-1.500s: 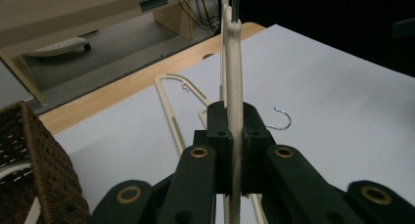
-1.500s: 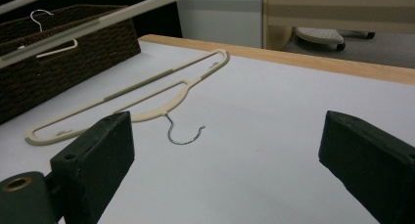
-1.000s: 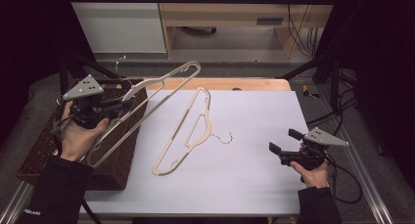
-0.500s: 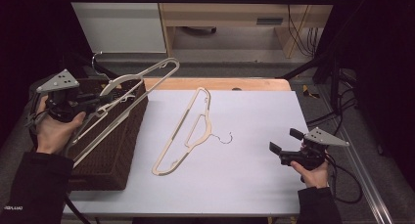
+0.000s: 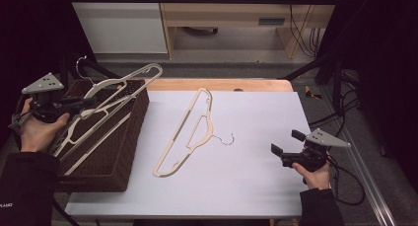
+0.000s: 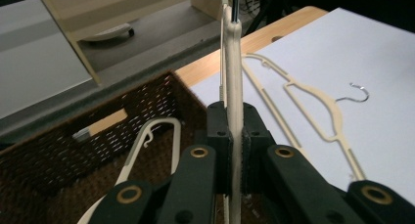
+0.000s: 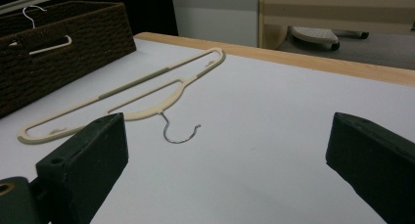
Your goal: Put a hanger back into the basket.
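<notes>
Overhead, the high view shows a dark woven basket (image 5: 111, 152) at the left edge of the white table (image 5: 246, 186). A cream hanger (image 5: 106, 105) is held above the basket, its long bar slanting from the basket's near left corner up past the far rim, its metal hook pointing up at the far left. The left gripper (image 5: 79, 103) is clamped on this held hanger, with the person's left hand (image 5: 37, 130) behind it, outside the basket's left wall. A second hanger (image 5: 190, 132) lies flat on the table, well apart from the basket, hook toward the right. The right gripper (image 5: 283, 149) sits low at the right side of the table, jaws spread and holding nothing, near the flat hanger's hook but not touching it.

In the left gripper view, the jaws are closed tight on the edge-on bar of the held hanger (image 6: 234, 87). Below them the basket (image 6: 73, 145) contains a white hanger (image 6: 147, 145) resting against its inner wall. The flat hanger (image 6: 313, 106) lies on the table beyond.

In the right gripper view, the jaws stand wide apart with bare table between them. The flat hanger (image 7: 142, 89) lies ahead; the basket (image 7: 63, 48) stands at far left with a white hanger (image 7: 41, 40) at its rim.
</notes>
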